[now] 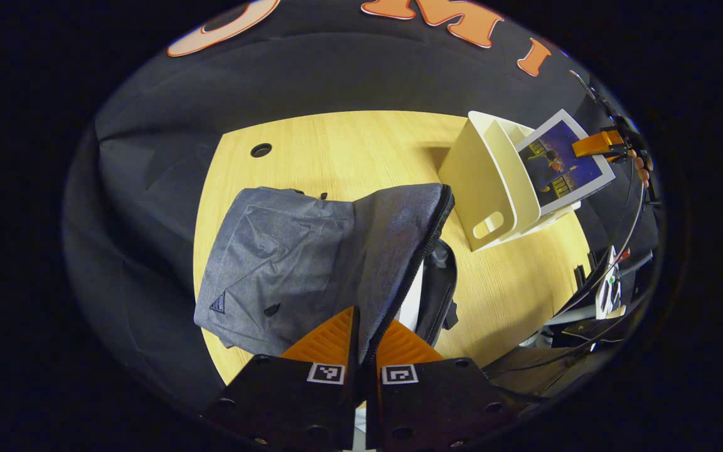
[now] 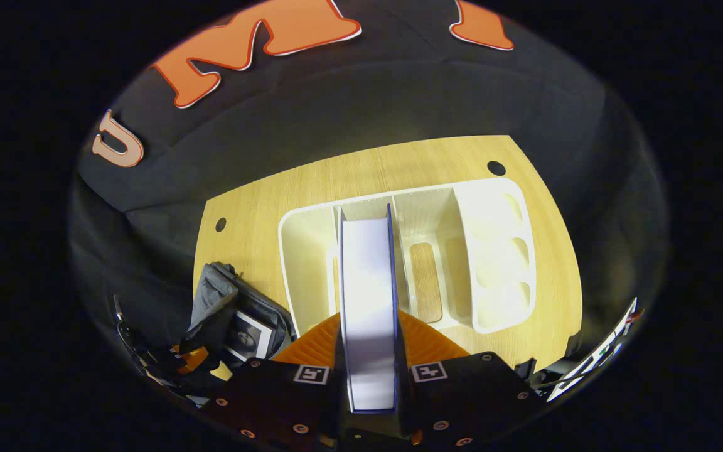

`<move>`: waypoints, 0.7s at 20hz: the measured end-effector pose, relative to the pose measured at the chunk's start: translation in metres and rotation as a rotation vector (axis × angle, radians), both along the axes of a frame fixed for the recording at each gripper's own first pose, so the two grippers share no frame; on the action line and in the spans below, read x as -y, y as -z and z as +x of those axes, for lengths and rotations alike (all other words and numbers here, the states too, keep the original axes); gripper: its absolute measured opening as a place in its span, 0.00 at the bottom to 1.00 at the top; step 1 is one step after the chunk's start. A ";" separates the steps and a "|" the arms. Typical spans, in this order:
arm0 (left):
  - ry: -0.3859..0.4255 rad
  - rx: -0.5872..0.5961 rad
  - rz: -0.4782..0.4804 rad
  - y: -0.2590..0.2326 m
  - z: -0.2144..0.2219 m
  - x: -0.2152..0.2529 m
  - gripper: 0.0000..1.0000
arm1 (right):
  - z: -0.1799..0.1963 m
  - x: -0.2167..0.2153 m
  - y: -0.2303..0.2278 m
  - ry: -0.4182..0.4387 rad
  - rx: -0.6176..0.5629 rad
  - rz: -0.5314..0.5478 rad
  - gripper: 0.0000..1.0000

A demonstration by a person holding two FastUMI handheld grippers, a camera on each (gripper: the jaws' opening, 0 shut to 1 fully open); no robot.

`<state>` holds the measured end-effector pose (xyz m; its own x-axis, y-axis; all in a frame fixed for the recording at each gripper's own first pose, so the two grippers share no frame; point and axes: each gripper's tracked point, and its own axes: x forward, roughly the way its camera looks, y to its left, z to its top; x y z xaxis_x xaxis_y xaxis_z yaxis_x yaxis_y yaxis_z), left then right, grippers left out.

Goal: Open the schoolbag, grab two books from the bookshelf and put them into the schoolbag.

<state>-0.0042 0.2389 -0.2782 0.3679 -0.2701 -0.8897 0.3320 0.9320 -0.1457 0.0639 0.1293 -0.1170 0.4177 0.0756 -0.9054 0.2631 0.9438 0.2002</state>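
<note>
While the left gripper [image 1: 361, 342] pinches the schoolbag's [image 1: 286, 263] zipper edge, fingers nearly together on the fabric, holding the mouth open for loading, the right gripper [image 2: 371, 351] is clamped on a book [image 2: 368, 301] (spine toward the camera), lifting it from the bookshelf [image 2: 493, 251], just beside the schoolbag on the table [image 1: 336, 150]

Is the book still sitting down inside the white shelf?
No, in the left gripper view the book is lifted above the white bookshelf, held at its top edge by the right gripper.
</note>
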 end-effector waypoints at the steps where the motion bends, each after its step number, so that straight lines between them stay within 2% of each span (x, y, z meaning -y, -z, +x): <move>1: 0.019 0.003 -0.008 -0.001 0.000 0.000 0.07 | -0.007 -0.002 -0.003 0.020 0.003 -0.008 0.33; 8: 0.139 0.025 -0.041 0.001 0.002 -0.003 0.07 | -0.052 -0.014 -0.030 0.123 0.035 0.000 0.33; 14: 0.197 0.030 -0.049 0.002 0.004 -0.003 0.07 | -0.081 -0.026 -0.028 0.140 0.038 0.003 0.33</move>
